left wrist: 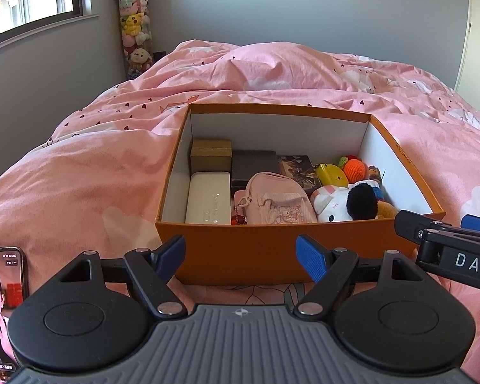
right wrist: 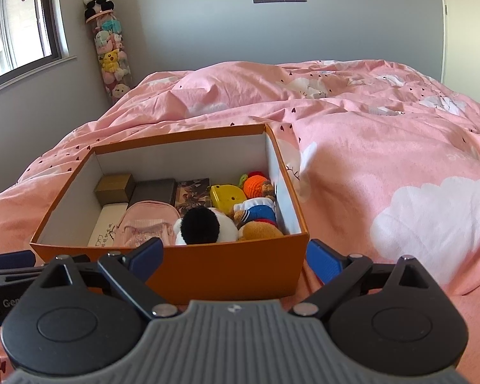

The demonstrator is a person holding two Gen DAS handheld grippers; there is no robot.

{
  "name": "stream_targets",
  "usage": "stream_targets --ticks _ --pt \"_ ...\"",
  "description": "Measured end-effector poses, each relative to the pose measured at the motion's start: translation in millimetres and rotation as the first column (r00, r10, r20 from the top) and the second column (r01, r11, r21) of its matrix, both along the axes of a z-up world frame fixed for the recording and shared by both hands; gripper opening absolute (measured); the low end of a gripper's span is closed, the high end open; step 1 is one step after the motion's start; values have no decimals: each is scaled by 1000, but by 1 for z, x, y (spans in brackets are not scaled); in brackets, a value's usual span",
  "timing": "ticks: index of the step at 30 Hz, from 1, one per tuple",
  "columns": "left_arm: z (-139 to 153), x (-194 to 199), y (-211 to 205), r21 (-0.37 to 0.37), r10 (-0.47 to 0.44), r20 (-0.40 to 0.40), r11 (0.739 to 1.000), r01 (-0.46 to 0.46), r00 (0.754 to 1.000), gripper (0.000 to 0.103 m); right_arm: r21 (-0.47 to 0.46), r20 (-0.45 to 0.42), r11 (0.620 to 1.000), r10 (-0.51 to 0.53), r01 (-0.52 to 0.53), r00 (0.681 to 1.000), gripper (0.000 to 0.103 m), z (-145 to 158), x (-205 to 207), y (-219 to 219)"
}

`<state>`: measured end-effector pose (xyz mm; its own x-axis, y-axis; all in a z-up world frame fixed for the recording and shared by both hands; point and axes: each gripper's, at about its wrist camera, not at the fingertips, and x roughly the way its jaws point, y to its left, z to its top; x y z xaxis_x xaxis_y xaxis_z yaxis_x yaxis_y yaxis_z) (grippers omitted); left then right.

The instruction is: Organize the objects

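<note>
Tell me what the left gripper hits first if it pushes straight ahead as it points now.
Probably the near wall of the orange box: the open left gripper faces it, fingers apart, nothing between. Depth is hard to judge.

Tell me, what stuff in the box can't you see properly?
- Brown plush: mostly hidden behind the panda plush in both views; what it is, unclear.
- Pink card: left view only, covered by the pink bag.
- Box floor: hidden by the things inside.
- Writing on the white case: too small to read.
- Phone: cut off by the left view's edge.
</note>
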<state>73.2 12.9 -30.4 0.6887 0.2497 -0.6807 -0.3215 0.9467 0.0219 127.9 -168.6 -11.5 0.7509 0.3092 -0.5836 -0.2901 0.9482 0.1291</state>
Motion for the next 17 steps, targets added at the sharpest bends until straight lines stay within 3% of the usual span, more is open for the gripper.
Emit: stream_targets --ticks 17 --pt "-2 0 1 -5 1 -12 1000 -1 1000 92 1 -4 1000 2 -2 1000 96 0 1 0"
